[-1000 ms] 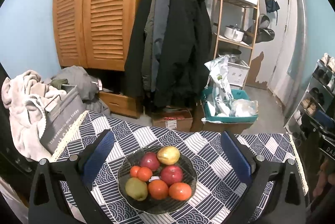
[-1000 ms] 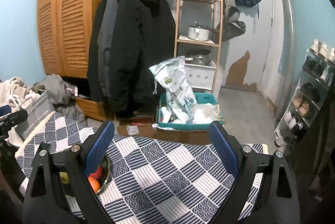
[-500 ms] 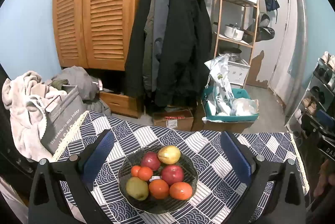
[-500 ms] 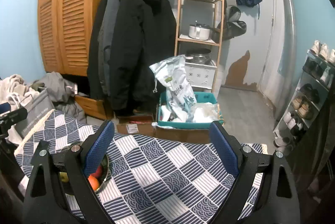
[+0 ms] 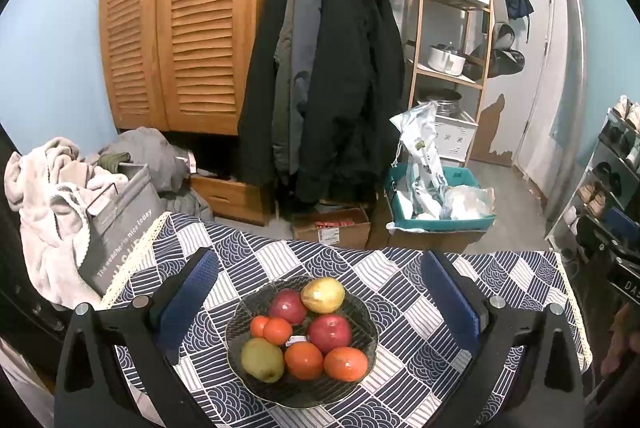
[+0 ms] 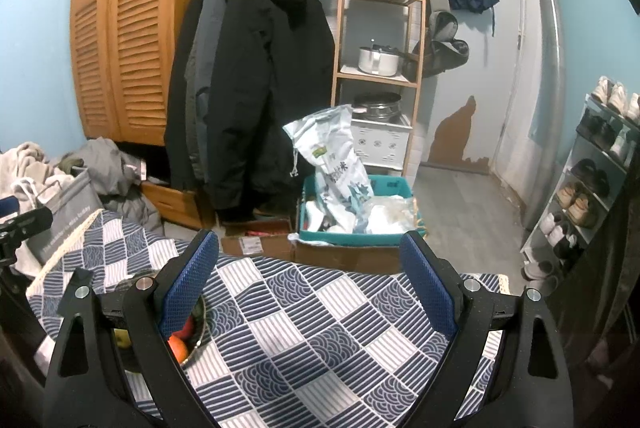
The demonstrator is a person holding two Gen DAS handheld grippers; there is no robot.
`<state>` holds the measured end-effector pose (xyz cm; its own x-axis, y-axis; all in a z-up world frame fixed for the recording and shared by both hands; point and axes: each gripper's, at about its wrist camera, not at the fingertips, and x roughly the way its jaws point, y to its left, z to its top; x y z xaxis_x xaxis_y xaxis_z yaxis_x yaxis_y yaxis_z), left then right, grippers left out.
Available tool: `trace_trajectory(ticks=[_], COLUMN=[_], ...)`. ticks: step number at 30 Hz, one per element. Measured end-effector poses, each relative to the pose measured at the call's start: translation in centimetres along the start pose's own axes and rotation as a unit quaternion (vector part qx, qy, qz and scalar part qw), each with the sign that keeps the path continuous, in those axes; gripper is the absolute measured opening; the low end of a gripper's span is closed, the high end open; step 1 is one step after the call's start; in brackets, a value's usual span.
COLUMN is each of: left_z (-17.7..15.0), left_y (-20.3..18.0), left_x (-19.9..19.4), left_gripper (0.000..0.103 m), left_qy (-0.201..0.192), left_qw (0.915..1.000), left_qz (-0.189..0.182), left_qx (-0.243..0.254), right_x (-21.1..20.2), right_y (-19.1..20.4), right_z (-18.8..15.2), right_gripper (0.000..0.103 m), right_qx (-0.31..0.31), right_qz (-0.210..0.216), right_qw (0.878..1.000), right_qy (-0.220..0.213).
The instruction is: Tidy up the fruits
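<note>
My left gripper (image 5: 320, 292) hangs over the fruit bowl (image 5: 368, 344), fingers (image 5: 188, 302) spread wide and touching nothing. My right gripper (image 6: 310, 282) is spread too, empty above the cloth (image 6: 320, 340).

A bowl (image 5: 362, 354) is sitting on the table (image 5: 500, 280), toward its near edge. Apples (image 5: 330, 333), pears (image 5: 262, 360) and oranges (image 5: 345, 364) are lying in it, touching one another. Past the far edge, cardboard boxes (image 5: 340, 228) are standing on the floor, with coats (image 5: 340, 76) hanging behind them. A laundry bag (image 5: 120, 224) is standing at the table's left edge.
</note>
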<state>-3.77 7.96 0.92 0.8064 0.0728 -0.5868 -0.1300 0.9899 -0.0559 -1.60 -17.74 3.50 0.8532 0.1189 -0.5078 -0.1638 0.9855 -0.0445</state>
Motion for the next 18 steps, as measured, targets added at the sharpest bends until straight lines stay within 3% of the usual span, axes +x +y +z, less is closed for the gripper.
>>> trace_trajectory(ticks=[18], left_z=[0.12], left_y=[-0.23], left_x=[0.08], left_gripper=[0.102], left_qy=[0.000], left_qw=[1.0000], left_qz=[0.002], left_qx=[0.004], right_x=[-0.06], right_y=[-0.22], right_z=[0.06], right_gripper=[0.091], right_qx=[0.000], right_qz=[0.000], right_qw=[1.000], right_qy=[0.000])
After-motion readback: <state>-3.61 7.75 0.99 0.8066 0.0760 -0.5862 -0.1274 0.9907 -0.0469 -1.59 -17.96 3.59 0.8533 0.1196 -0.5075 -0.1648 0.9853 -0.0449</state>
